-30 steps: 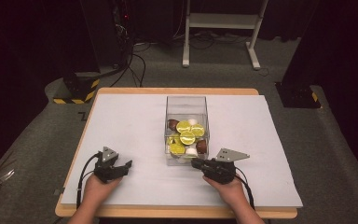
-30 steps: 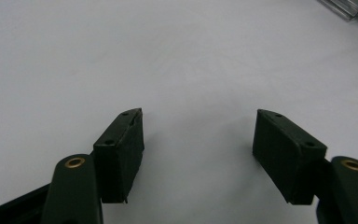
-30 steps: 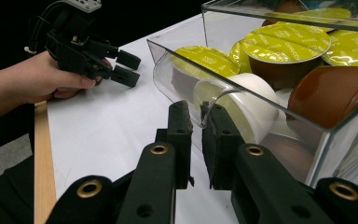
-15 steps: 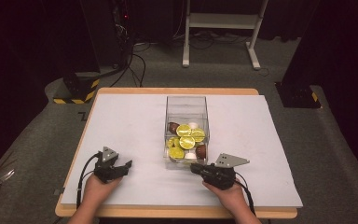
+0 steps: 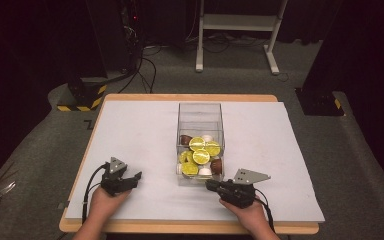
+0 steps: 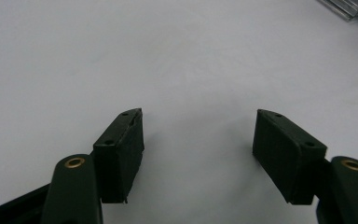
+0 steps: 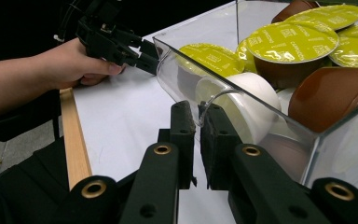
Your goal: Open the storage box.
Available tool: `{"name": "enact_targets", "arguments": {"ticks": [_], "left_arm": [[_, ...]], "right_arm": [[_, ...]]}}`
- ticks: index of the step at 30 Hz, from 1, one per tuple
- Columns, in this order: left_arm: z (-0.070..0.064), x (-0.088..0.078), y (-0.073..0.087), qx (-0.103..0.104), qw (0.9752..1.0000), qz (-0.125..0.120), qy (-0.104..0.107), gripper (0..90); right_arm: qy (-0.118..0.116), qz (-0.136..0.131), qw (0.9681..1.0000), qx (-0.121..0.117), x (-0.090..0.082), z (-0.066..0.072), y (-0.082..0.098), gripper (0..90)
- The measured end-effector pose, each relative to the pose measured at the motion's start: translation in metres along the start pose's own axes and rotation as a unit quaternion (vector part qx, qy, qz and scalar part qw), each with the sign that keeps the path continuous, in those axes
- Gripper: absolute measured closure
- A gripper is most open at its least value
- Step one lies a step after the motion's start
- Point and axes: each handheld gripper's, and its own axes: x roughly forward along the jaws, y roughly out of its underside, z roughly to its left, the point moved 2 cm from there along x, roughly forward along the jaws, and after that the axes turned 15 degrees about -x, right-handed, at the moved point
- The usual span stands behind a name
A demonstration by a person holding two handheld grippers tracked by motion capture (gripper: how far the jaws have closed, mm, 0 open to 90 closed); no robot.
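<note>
Clear plastic box (image 5: 200,116) of coffee capsules (image 5: 200,150) mid-counter (image 5: 130,125): rigid, slippery, probably light. Right hand-held gripper (image 7: 197,116) pinched on its near wall rim; left hand-held gripper (image 6: 198,135) wide, empty.

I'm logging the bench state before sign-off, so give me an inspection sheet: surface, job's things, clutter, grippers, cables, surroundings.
Surface: white sheet covering a wood-edged table.
Job's things: clear box at mid-table, holding coffee capsules, some yellow-lidded, some brown, some white.
Clutter: nothing seen on the sheet.
Grippers: left gripper rests open on the sheet, nothing between the jaws. Right gripper has its jaws nearly together at the box's near corner; whether they pinch the wall I cannot tell.
Cables: one trails from each gripper toward the near edge; more lie on the floor beyond the table.
Surroundings: grey carpet, white frame legs, yellow-and-black striped base, dark background.
</note>
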Motion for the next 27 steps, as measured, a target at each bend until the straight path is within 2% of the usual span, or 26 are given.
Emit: {"name": "enact_targets", "arguments": {"ticks": [12,21,27], "left_arm": [[0.001,-0.001,0.000,0.005,1.0000,0.005,-0.002,33.8],[0.000,0.000,0.000,0.000,1.0000,0.000,0.000,33.8],[0.001,-0.001,0.000,0.005,1.0000,0.004,-0.002,33.8]], "right_arm": [[-0.003,0.004,1.0000,-0.006,-0.007,0.008,0.002,84.2],[-0.006,0.007,0.9999,-0.007,-0.011,0.015,0.005,84.4],[-0.007,0.006,0.9999,-0.006,-0.014,0.018,0.006,84.4]]}}
